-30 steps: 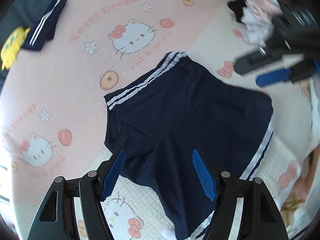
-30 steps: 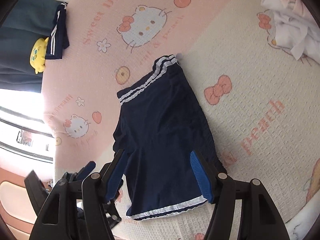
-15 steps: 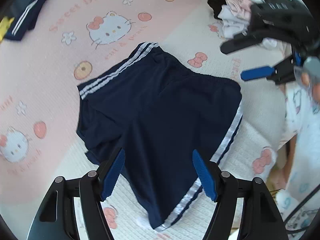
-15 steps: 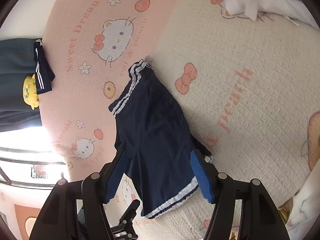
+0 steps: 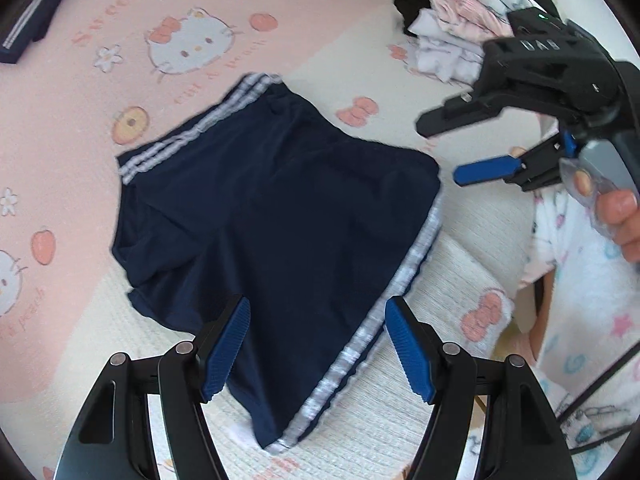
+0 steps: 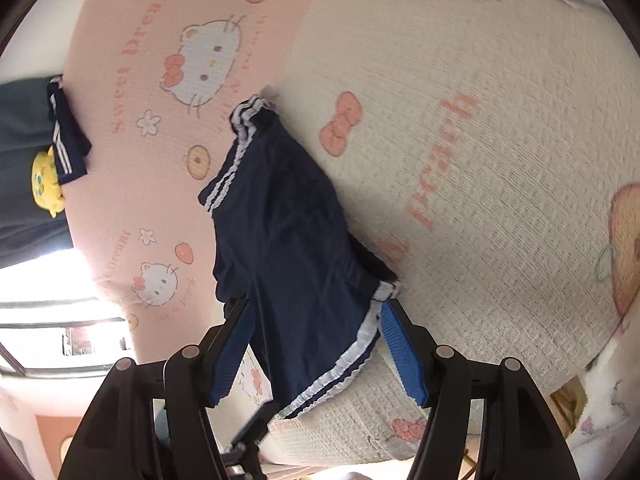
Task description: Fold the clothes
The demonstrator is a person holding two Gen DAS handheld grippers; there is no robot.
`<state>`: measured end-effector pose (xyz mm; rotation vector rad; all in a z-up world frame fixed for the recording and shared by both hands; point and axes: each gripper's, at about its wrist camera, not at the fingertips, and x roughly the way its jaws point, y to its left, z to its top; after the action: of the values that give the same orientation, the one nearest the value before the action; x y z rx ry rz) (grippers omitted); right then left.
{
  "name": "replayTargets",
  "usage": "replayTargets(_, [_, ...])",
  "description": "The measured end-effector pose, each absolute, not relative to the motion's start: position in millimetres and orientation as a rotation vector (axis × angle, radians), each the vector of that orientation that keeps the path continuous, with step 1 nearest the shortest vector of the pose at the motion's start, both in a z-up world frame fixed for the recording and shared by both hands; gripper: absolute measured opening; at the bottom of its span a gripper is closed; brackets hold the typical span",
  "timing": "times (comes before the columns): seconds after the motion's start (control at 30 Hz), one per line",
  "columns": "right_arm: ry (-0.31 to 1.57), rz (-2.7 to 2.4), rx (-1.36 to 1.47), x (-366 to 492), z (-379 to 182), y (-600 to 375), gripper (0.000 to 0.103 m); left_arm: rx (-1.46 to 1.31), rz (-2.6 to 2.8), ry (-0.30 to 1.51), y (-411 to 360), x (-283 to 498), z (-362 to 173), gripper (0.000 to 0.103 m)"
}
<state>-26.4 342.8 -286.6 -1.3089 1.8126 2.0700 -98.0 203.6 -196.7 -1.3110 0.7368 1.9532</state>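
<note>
1. Your left gripper (image 5: 318, 344) hovers with its jaws spread wide and nothing between them; the navy shorts (image 5: 276, 216) lie directly ahead and below, on the bedspread (image 5: 72, 120).
2. Your right gripper (image 6: 316, 344) is likewise released and holds nothing. In the right wrist view, its right pad sits just beside the white-striped side seam near the waistband corner (image 6: 384, 292).
3. The shorts lie spread flat. Their long axis runs from the near striped leg hem (image 5: 280, 440) away toward the far waistband (image 5: 352, 136).
4. The left gripper appears nearer the hem end, the right nearer the waistband end. Judge the coming grasp on that split: each hand takes its own striped corner.
5. Beyond the shorts, a pile of clothes (image 5: 452, 32) rests at the far right and a second navy garment (image 6: 66, 140) at the far left.
</note>
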Motion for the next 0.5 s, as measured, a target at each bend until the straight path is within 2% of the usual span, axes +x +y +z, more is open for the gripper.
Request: replayTargets(0.5, [1.812, 1.946, -1.511, -45.6, -319.6, 321.9, 0.065, -1.311, 1.897, 1.020, 178.8, -66.1, -237.4, 0.068])
